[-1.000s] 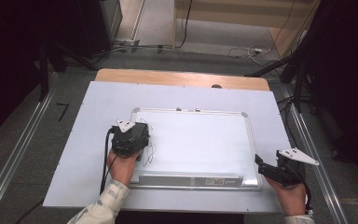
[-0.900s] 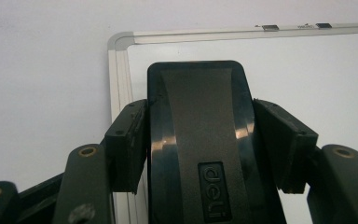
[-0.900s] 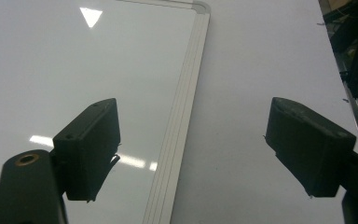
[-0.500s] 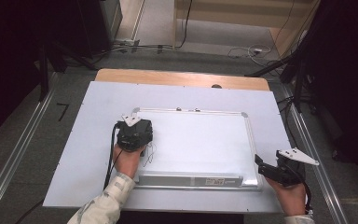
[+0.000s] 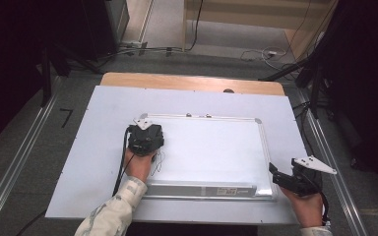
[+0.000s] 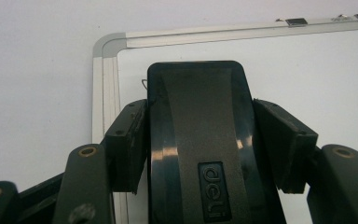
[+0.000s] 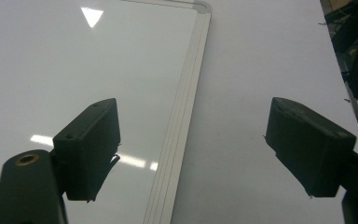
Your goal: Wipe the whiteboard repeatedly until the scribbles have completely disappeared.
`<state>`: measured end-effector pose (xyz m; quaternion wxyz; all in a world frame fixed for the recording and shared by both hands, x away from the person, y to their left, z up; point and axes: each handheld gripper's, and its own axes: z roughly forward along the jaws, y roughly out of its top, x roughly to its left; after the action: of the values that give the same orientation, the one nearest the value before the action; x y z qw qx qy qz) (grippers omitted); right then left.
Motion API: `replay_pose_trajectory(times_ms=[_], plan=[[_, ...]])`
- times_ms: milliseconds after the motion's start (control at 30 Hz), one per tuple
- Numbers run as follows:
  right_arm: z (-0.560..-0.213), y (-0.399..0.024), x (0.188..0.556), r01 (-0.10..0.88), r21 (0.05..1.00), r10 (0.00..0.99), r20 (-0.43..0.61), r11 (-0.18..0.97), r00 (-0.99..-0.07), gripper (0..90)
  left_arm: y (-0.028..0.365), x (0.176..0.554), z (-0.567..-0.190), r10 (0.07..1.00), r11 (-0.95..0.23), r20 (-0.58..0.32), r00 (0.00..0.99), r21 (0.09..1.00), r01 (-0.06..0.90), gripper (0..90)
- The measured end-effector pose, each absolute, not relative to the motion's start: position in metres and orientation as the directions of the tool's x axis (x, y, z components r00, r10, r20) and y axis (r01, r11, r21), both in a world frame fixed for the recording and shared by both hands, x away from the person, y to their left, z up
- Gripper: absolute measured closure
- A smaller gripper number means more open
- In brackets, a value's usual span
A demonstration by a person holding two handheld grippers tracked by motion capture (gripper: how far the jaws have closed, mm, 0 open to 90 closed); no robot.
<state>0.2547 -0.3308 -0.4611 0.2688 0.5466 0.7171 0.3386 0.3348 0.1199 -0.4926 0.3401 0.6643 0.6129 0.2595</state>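
Nearest the person's edge of the table point(image 5: 78, 196), the right gripper point(image 5: 275, 176) sits in the right hand point(image 5: 309, 209) just off the near right corner of the whiteboard point(image 5: 211, 152), its grey three-cornered plate on top. Seen from the right gripper view, its two black jaws stand wide apart with nothing between them, one over the glossy board point(image 7: 74, 56) and the other over the bare white tabletop point(image 7: 261, 70), with the board's silver frame running up between them. Farther in, on the left part of the board, the left gripper point(image 5: 146, 139) is held by the left hand point(image 5: 139, 166), whose pale patterned sleeve point(image 5: 110, 216) comes up from the bottom edge. From the left gripper view, that gripper's jaws are clamped against both sides of a black eraser point(image 6: 196, 140), which bears a small label and lies flat on the board close to the rounded corner of the frame. A faint thin scribble point(image 5: 157, 160) shows on the board just beside the left hand. Beyond the board, a strip of bare wood point(image 5: 192, 82) shows at the far end of the table.
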Motion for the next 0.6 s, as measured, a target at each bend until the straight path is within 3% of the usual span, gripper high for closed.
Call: replay_pose_trajectory(times_ms=[600], plan=[[-0.462, -0.331, 0.255, 0.604, 0.778, 0.966, -0.014, 0.173, -0.257, 16.3, 0.121, 0.356, -0.495, 0.991, -0.024, -0.067, 0.112, 0.751, 0.66, 38.5]])
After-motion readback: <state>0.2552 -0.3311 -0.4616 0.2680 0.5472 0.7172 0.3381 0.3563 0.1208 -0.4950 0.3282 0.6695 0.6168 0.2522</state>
